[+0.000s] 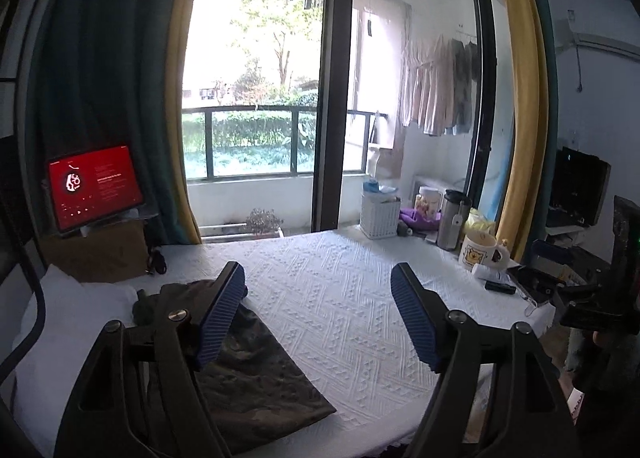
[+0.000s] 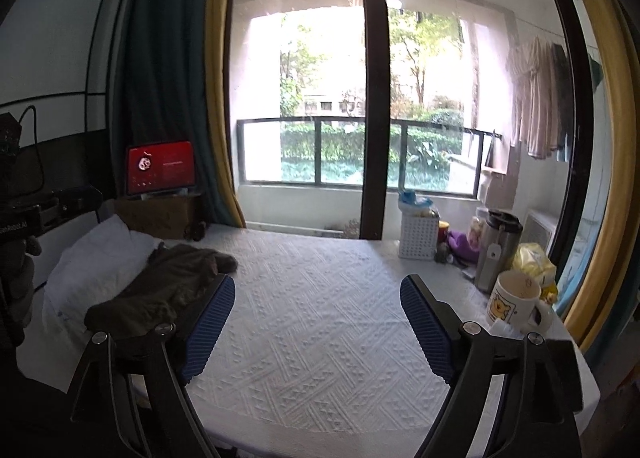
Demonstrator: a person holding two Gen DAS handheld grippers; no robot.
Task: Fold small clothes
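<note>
Hovering wide open and empty, the left hand-held gripper (image 1: 318, 314) and right hand-held gripper (image 2: 318, 324) sit above the counter (image 2: 320, 318); the dark garment (image 2: 168, 286) lies folded at its left, where a careless regrasp could undo it.

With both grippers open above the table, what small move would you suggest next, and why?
Probably bring the left gripper down to the dark garment lying at the table's left side: both it and the right gripper are open and empty, and the white cloth ahead lies bare.
</note>
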